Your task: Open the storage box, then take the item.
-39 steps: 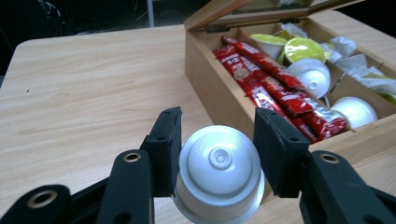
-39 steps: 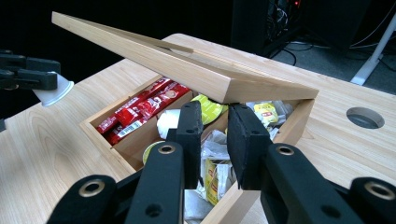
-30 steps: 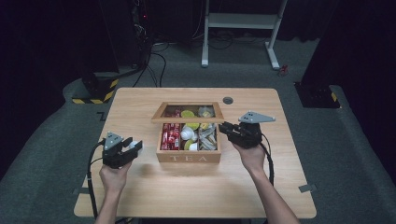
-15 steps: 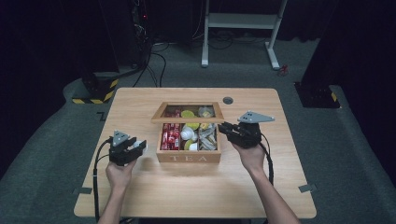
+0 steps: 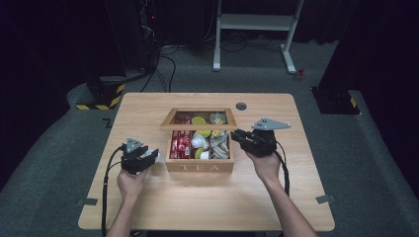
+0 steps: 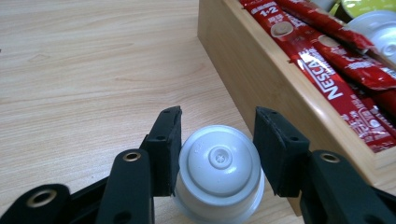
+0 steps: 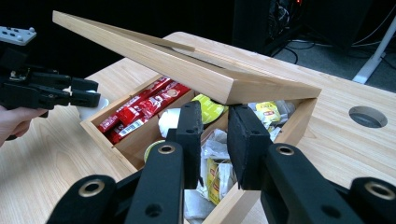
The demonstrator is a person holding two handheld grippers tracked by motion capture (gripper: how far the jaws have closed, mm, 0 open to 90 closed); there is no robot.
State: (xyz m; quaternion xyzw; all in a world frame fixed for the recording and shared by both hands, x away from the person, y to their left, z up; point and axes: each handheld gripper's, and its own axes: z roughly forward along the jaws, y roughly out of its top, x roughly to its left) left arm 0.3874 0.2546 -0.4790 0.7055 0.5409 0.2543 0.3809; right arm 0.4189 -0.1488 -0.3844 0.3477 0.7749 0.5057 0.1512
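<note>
An open wooden tea box (image 5: 200, 167) stands mid-table, with red sachets (image 5: 180, 144) in its left compartment and capsules and tea bags in the others. My left gripper (image 5: 148, 157) hovers low just left of the box, shut on a white capsule (image 6: 219, 179); the box's side wall (image 6: 261, 79) is close on its right. My right gripper (image 5: 236, 136) is at the box's right edge. Its jaws (image 7: 215, 109) stand nearly together with nothing between the pads. The raised lid (image 7: 163, 56) has its front right corner right on top of their tips.
A round cable hole (image 5: 241, 105) lies in the table behind the box. Bare wood (image 5: 207, 202) stretches in front of the box. Beyond the far edge stand a white desk frame (image 5: 257, 22) and a black-and-yellow block (image 5: 101, 94) on the floor.
My left gripper has drifted right towards the box and a little lower, still holding the capsule. The right gripper and the lid have kept still.
</note>
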